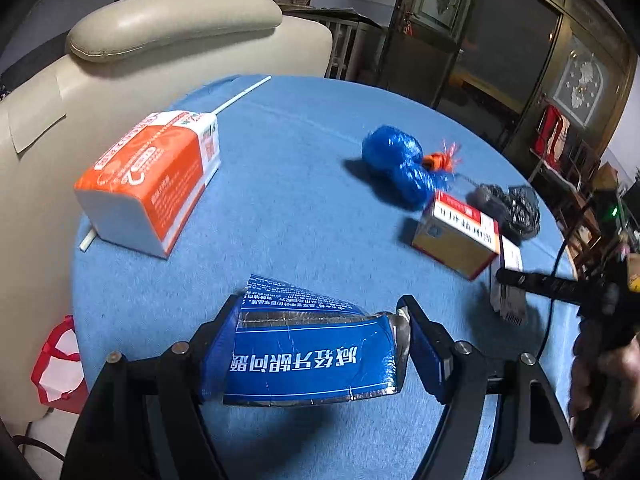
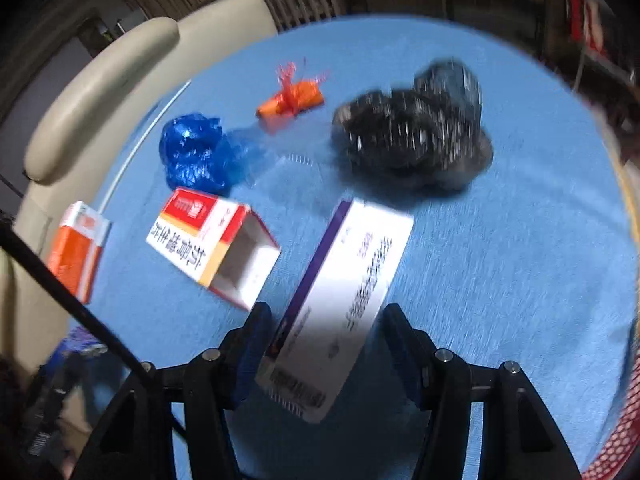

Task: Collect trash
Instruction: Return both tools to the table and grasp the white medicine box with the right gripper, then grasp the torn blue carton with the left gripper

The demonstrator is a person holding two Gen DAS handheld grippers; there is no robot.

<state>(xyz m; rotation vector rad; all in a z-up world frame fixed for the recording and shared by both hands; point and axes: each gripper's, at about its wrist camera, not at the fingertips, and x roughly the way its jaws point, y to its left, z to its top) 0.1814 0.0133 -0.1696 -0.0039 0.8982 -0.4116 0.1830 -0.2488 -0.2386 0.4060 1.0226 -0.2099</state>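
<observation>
Clamped in my left gripper [image 1: 320, 354]: a crushed blue toothpaste box [image 1: 316, 360]. Right gripper [image 2: 326, 354] pinches a white medicine box [image 2: 344, 304]. Outstanding at twelve o'clock: red-yellow carton [image 2: 212, 240], blue bag [image 2: 200, 154], black bag [image 2: 416, 132].

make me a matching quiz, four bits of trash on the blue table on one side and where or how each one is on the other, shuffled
Things:
1. blue toothpaste box
2. white box with purple edge
3. black crumpled bag
4. red and yellow carton

States:
A. lying on the table with one end open
B. between the fingers of the left hand-held gripper
C. loose on the table, beyond both boxes in the right wrist view
D. between the fingers of the right hand-held gripper

Pairs: 1-B, 2-D, 3-C, 4-A
</observation>
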